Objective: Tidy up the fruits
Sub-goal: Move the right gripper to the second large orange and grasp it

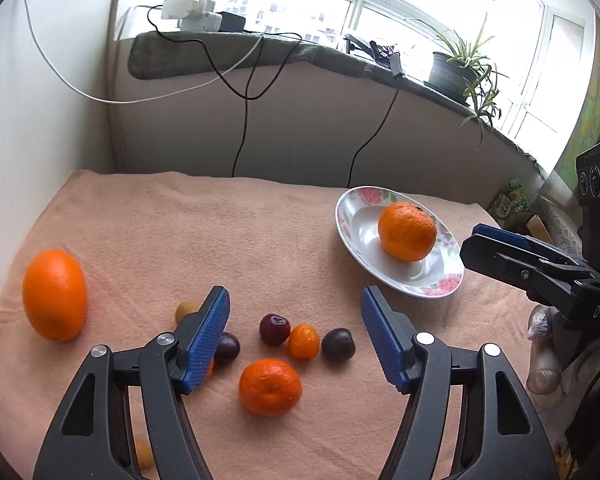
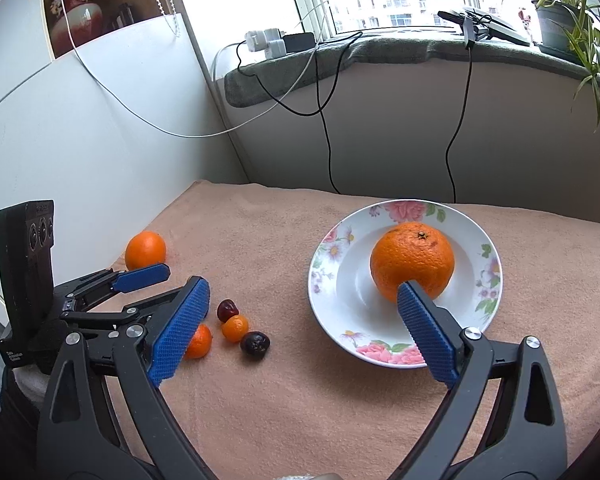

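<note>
Both the left gripper (image 1: 296, 336) and right gripper (image 2: 304, 328) are hanging released, while one orange (image 2: 412, 266) is sitting in the floral plate (image 2: 488, 248) at right, small fruits (image 1: 302, 341) lying loose nearby at left.

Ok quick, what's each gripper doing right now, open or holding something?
Left gripper: jaws open, empty, over the small fruits.
Right gripper: jaws open, empty, by the plate.

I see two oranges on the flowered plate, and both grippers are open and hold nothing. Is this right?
Not quite: the flowered plate holds only one orange, as the right wrist view shows. The other big orange lies on the cloth. Both grippers are open and hold nothing.
</note>
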The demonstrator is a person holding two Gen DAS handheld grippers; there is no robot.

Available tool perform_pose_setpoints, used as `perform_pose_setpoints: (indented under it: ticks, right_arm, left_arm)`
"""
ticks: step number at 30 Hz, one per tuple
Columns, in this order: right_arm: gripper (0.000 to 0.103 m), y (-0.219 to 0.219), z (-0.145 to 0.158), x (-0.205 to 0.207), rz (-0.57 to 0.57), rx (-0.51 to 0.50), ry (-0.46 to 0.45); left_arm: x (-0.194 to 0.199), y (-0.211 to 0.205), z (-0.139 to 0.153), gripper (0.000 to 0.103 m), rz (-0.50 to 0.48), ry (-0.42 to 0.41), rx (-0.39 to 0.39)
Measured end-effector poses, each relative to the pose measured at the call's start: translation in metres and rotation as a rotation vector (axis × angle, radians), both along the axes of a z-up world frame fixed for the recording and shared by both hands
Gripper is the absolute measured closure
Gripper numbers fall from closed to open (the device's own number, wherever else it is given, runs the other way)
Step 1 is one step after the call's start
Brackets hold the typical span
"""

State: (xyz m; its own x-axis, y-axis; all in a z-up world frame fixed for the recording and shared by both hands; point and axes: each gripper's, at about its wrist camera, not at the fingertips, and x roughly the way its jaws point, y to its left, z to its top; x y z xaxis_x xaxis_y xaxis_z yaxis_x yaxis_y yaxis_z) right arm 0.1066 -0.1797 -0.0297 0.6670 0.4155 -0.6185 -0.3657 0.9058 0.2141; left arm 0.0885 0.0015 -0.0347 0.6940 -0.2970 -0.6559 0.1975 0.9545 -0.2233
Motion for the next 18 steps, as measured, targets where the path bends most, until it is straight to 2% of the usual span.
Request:
perform_pose_setpoints:
  ticks: [4,6,18]
  right_arm:
    - [0.006,0.021,-0.005,0.006,0.043,-0.025,0.027]
    - [0.006,0.031,-0.007,0.010,0.059,-0.025,0.040]
    - [0.006,0.083,-0.030,0.052,0.190,0.043,0.146]
  left_arm:
    - [-0.007,0.028,0.001,0.033,0.065,-0.008,0.011]
    - [-0.010,0.041,-0.001,0.029,0.093,-0.006,0.011]
    - [-0.021,0.113,-0.019,0.028,0.250,0.032,-0.005]
